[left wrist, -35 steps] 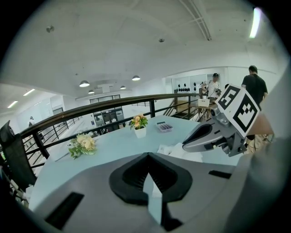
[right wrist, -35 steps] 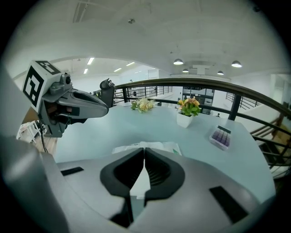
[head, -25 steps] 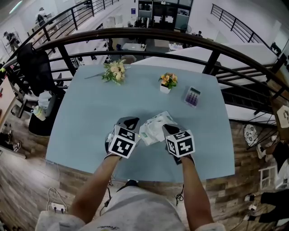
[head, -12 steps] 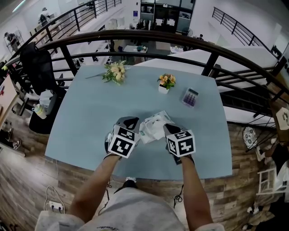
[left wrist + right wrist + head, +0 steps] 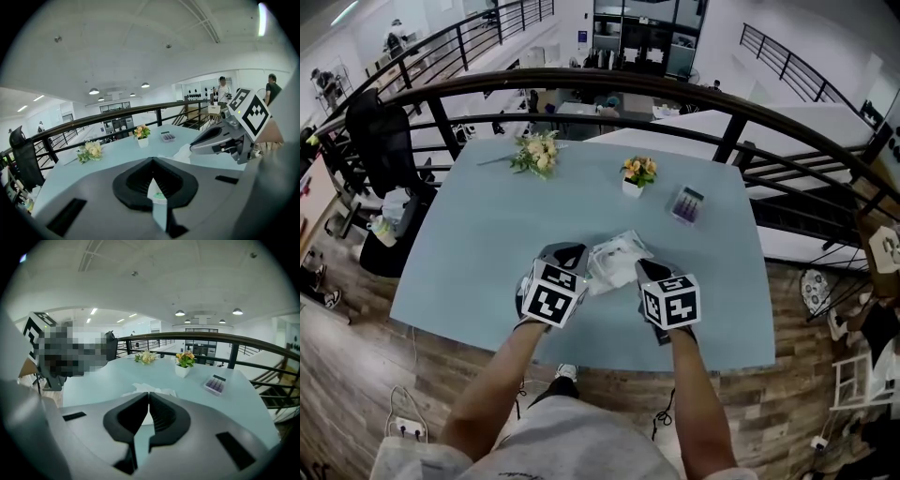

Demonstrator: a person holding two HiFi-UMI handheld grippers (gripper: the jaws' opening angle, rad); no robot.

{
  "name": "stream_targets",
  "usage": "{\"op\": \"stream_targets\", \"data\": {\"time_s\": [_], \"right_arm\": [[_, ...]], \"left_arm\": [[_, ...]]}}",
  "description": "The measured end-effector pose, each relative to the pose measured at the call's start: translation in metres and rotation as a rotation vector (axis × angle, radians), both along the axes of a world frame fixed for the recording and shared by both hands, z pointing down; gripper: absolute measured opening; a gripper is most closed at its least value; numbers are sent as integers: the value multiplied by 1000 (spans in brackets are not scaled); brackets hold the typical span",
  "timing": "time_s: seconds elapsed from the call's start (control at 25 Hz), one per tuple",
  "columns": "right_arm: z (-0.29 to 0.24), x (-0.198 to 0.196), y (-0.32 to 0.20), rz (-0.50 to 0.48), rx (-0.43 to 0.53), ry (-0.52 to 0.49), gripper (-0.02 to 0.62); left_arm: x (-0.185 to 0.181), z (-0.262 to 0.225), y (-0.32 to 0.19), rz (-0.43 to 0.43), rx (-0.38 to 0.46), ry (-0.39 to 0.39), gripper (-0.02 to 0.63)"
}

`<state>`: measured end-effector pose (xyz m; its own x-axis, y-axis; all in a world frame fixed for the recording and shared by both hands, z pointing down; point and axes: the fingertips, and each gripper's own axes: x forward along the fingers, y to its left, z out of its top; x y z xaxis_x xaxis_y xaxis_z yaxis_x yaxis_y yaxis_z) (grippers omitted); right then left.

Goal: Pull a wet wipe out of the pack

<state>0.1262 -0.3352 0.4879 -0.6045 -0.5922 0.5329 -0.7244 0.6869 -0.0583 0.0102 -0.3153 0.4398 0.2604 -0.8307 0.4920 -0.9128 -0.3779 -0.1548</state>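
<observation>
1. A pale blue surface (image 5: pixel 487 234) stands beside a dark railing (image 5: pixel 581 80) on an upper floor.
2. The pack (image 5: pixel 617 258) is between the two grippers, near the front edge. No wipe hangs clearly free, so the pull looks barely begun.
3. The left gripper (image 5: pixel 154 187) pinches the pack's white, green-printed edge. The right gripper (image 5: pixel 148 404) is pressed together on white material at the other side; whether that is film or wipe I cannot tell.
4. Both forearms reach forward side by side, with the grippers tilted down.
</observation>
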Motion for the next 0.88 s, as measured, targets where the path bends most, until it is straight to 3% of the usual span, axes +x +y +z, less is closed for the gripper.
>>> {"op": "stream_targets", "data": {"time_s": [0.4,0.88], "right_arm": [[-19,5,12,15,43,-45,14],[-47,35,23,83,103,-68,14]], "left_arm": [[5,4,18,-45,-13,42,-6],[27,-16,25,-15,35,53,-6]]}}
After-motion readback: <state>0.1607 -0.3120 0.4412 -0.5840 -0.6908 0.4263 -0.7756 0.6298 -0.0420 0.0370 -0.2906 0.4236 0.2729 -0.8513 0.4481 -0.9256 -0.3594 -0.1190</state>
